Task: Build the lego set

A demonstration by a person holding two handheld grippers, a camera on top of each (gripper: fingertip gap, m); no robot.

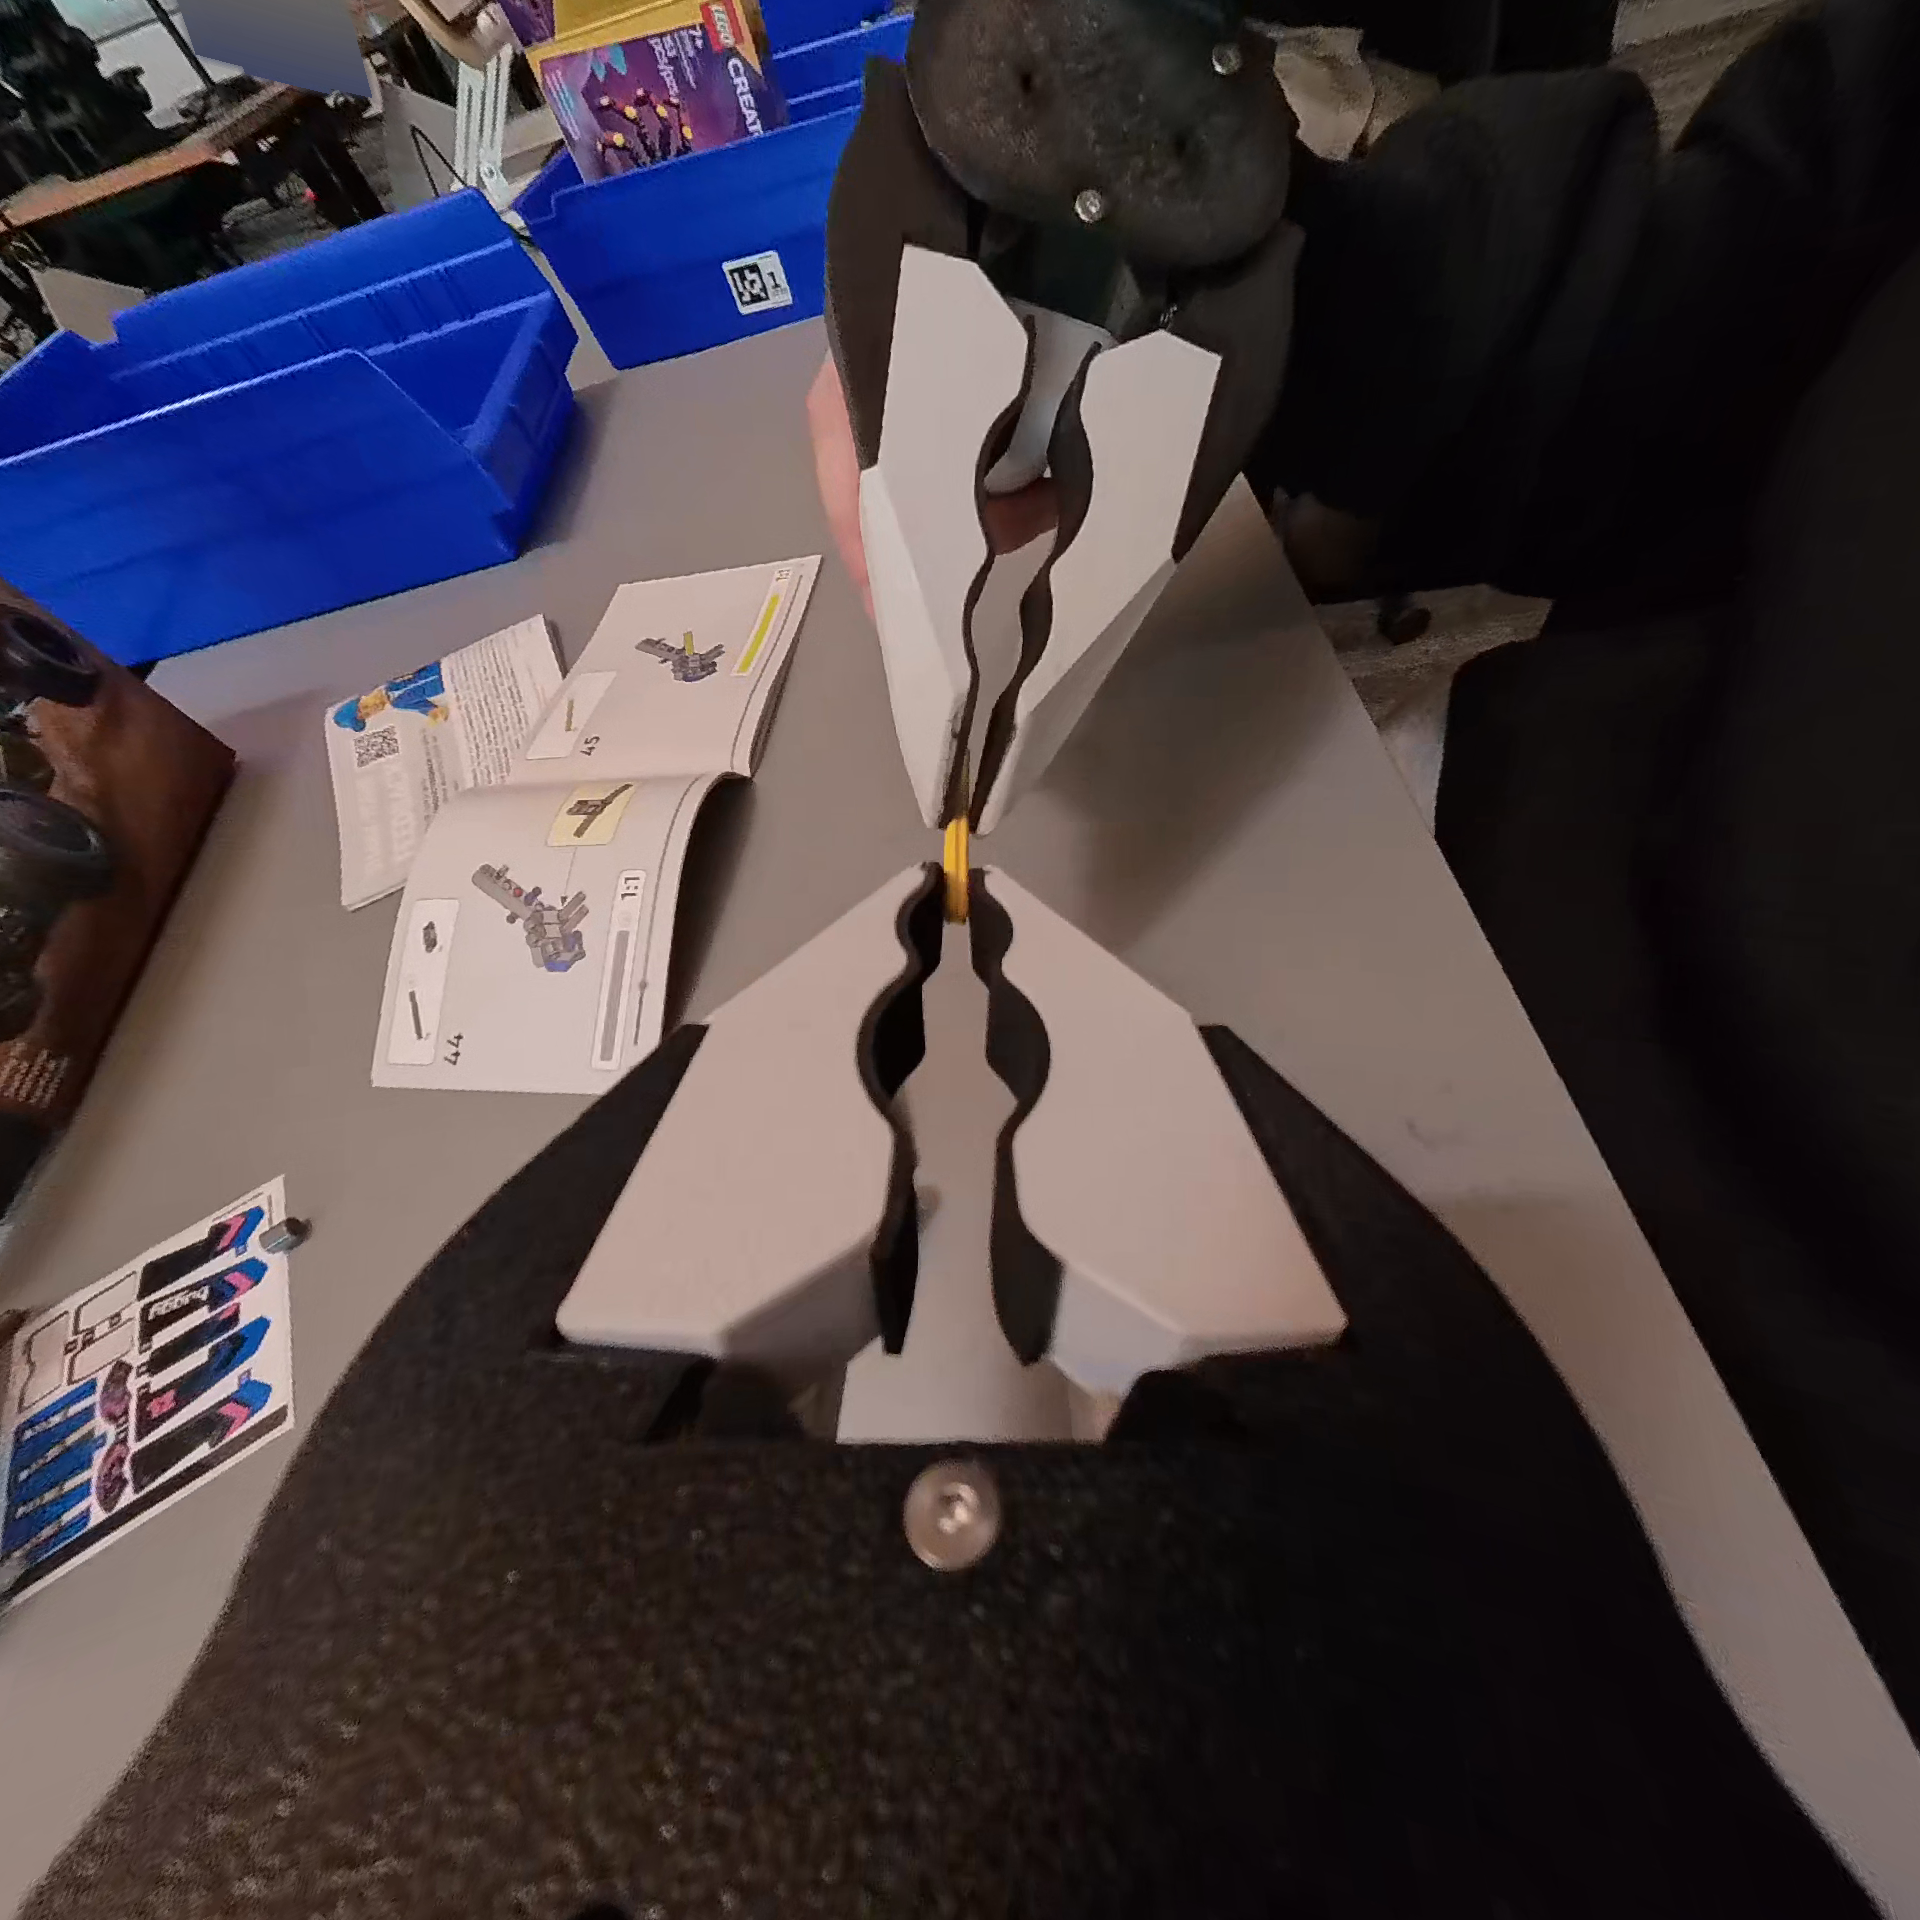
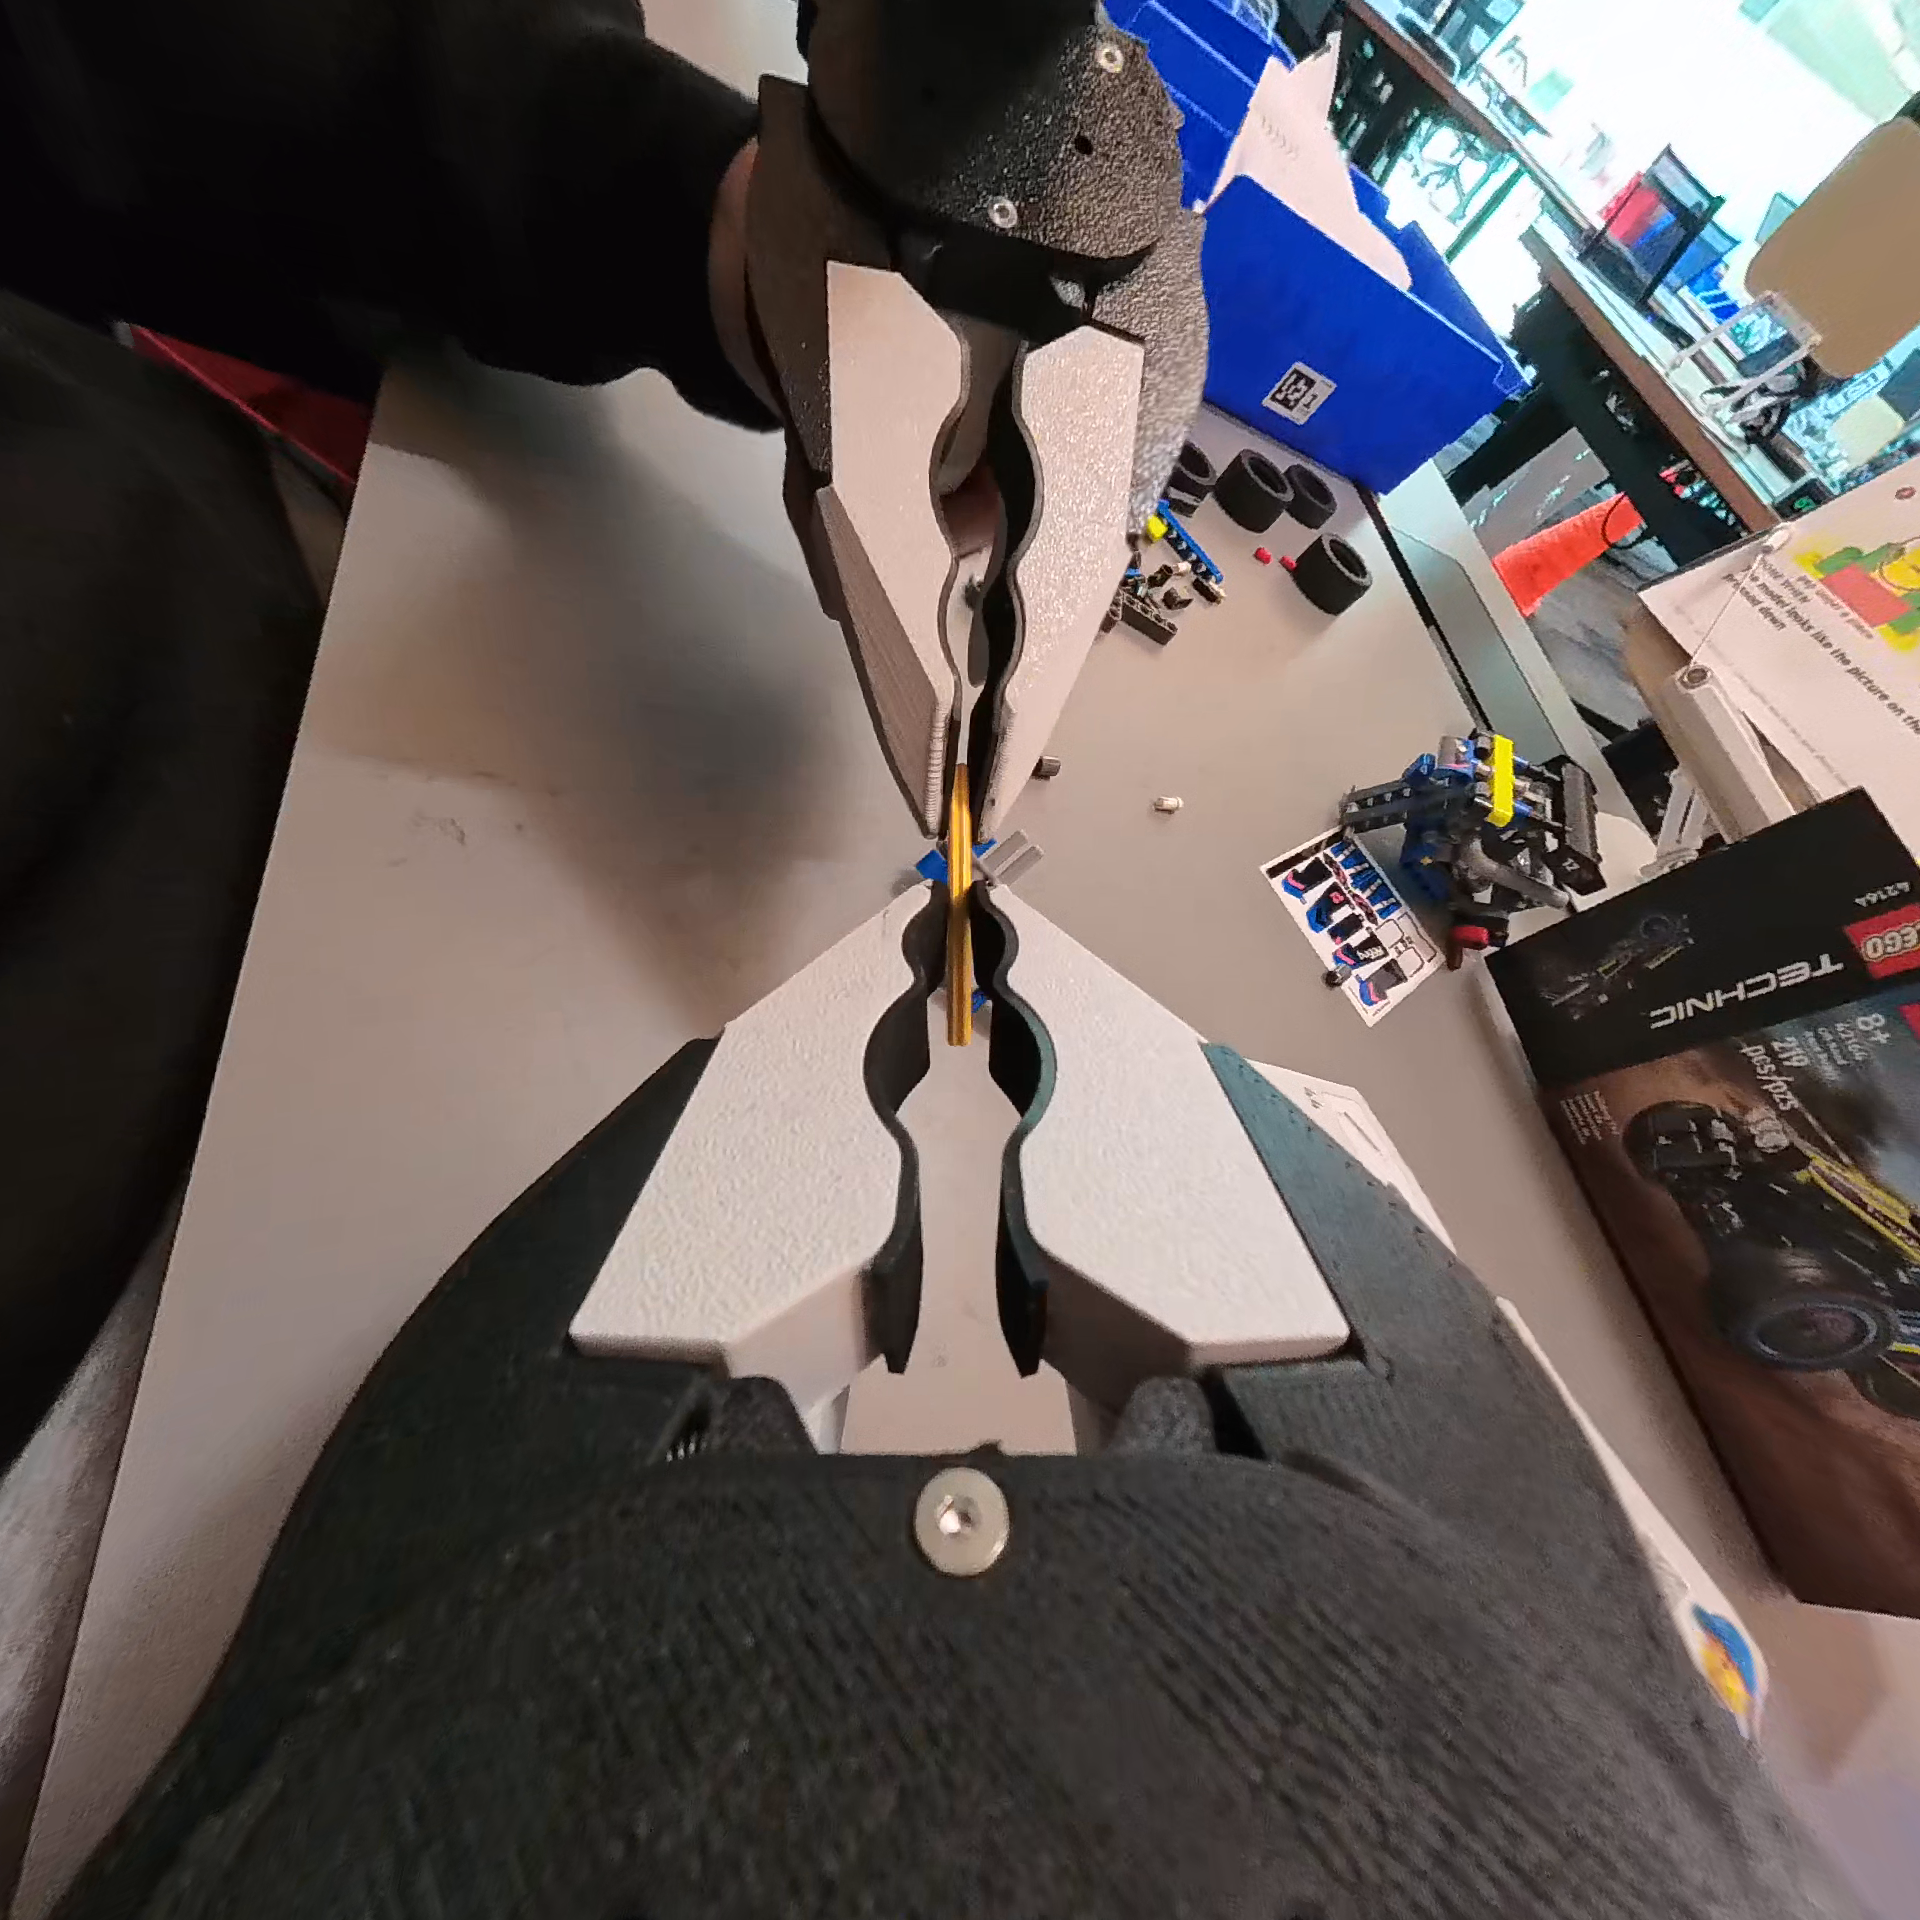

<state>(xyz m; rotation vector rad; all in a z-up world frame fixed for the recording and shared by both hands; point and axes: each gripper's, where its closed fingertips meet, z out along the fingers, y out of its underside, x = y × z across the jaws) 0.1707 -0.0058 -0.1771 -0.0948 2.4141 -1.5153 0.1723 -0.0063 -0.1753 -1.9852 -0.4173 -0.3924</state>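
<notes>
I am pinching a thin yellow piece (image 1: 956, 871) between the nearly closed tips of my left tool (image 1: 954, 891) and right tool (image 2: 958, 914), tip to tip above the tabletop (image 2: 582, 935).

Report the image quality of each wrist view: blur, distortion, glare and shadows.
Left wrist view: fisheye bends the table edge; the yellow piece is sharp, the sticker sheet at the frame edge soft; even light, no glare. Right wrist view: same bending; bright washed-out background upper right; a soft shadow on the table; the set box is readable.
</notes>
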